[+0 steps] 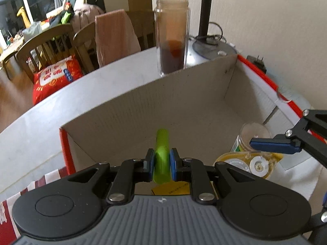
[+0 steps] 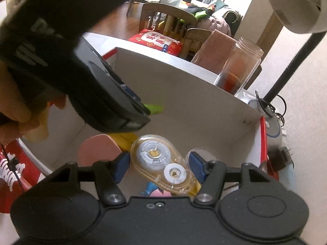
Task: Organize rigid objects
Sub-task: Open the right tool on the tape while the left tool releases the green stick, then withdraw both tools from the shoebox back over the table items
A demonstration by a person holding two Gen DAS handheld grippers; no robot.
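My left gripper (image 1: pixel 161 161) is clamped on a lime-green object (image 1: pixel 162 153); both blue pads press its sides, and its free end projects forward over the interior of the cardboard box (image 1: pixel 126 110). In the right wrist view the same green object (image 2: pixel 154 108) shows past the left gripper body, above the box floor. My right gripper (image 2: pixel 159 166) stands partly open around a clear correction-tape dispenser (image 2: pixel 161 163). The dispenser lies between the two blue pads, with its long axis running diagonally; whether the pads press on it I cannot tell. In the left wrist view the dispenser (image 1: pixel 248 163) sits at the right side of the box, and one blue pad of the right gripper (image 1: pixel 271 143) lies across the mouth of a clear plastic jar (image 1: pixel 251 136) that stands just behind the dispenser. The box floor also carries a pink rounded object (image 2: pixel 96 151), a yellow item (image 2: pixel 125 140) partly hidden under the dispenser, and a blue-and-pink object (image 2: pixel 153 190) near my right gripper body. The box has grey inner walls and a red outer rim, and it rests on a white table (image 1: pixel 81 85). A tall clear bottle (image 1: pixel 172 34) holding dark contents stands on the table just beyond the far box wall. A black lamp stem (image 1: pixel 206 6) rises from a round base beside the bottle.
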